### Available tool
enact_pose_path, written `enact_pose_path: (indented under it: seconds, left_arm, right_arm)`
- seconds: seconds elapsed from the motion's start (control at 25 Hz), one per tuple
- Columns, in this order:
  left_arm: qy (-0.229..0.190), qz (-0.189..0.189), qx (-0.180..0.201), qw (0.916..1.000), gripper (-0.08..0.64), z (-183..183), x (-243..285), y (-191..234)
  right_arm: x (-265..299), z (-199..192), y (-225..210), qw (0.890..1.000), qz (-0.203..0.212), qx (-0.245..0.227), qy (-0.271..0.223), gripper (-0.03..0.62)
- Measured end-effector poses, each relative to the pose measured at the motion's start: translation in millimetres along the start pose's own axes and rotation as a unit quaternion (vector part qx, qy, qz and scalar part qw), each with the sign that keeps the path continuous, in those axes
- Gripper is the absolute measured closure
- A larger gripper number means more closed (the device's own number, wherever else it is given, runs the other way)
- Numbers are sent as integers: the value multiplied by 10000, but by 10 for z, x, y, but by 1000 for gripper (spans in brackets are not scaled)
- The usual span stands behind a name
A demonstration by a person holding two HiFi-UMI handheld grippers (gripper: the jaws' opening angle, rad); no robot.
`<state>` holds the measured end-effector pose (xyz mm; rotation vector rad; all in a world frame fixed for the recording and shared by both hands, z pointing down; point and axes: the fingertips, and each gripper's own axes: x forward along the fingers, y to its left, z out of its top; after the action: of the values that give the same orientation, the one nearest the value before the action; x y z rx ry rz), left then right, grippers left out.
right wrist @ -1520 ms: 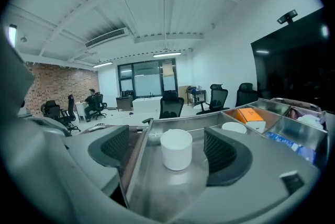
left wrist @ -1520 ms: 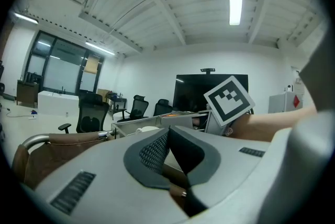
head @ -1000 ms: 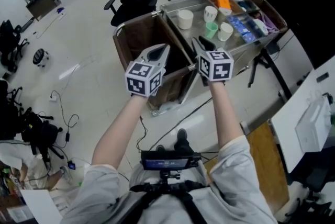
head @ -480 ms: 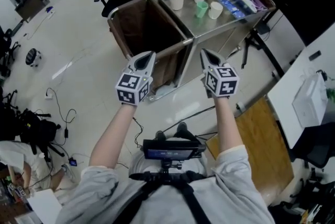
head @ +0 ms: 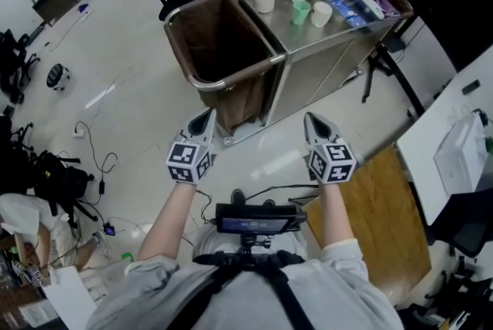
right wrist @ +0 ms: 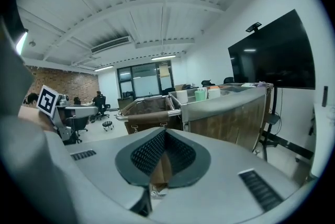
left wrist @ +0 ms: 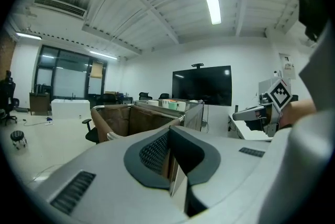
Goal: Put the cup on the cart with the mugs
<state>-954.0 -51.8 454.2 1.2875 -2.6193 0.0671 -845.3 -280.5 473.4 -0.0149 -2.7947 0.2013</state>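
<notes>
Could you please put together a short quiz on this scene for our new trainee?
1. True or false: the right gripper is holding a cup.
2. One cup on the cart is not white. What colour is it? A) red B) green C) black
3. Fill in: in the head view, the brown bag hangs at the cart's ____ end.

Key: 1. False; its jaws are together with nothing between them. 2. B, the green cup. 3. Left.
</notes>
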Motion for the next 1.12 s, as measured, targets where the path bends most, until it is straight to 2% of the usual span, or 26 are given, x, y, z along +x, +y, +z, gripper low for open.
enact_pose_path:
  seconds: [0.4,0.72,1.12]
  left_arm:
    - [139,332,-281,9990,555,-309,-175,-96]
    - [136,451,-298,9984,555,-333,-275,-111]
    - [202,536,-487,9972,555,-444,-346,-109]
  right_arm:
    - [-219,-380,-91,9992,59,362,157,592]
    - [-309,-502,-215,9994,-77,267,213,592]
    - [-310,-568,-253,9992,-22,286,260,592]
